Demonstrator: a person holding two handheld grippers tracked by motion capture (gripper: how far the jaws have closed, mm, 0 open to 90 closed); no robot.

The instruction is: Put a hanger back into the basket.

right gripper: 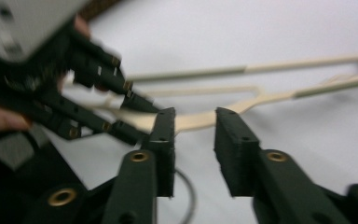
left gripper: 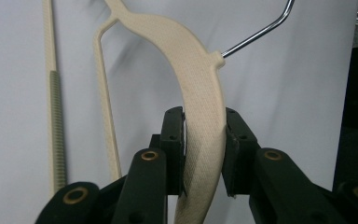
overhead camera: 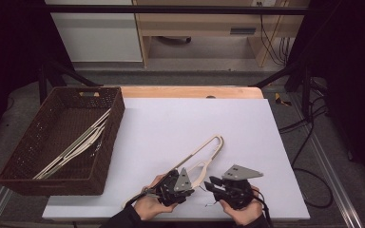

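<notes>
While my left gripper [left gripper: 204, 154] clamps the hanger [overhead camera: 204, 154], running far-right, my right gripper [right gripper: 193, 140] gapes empty alongside.

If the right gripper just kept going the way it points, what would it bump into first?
Most likely the cream hanger: its arm crosses just beyond the open right gripper. Depth is blurry, so contact isn't certain. The left gripper holds that hanger off to the side.
</notes>
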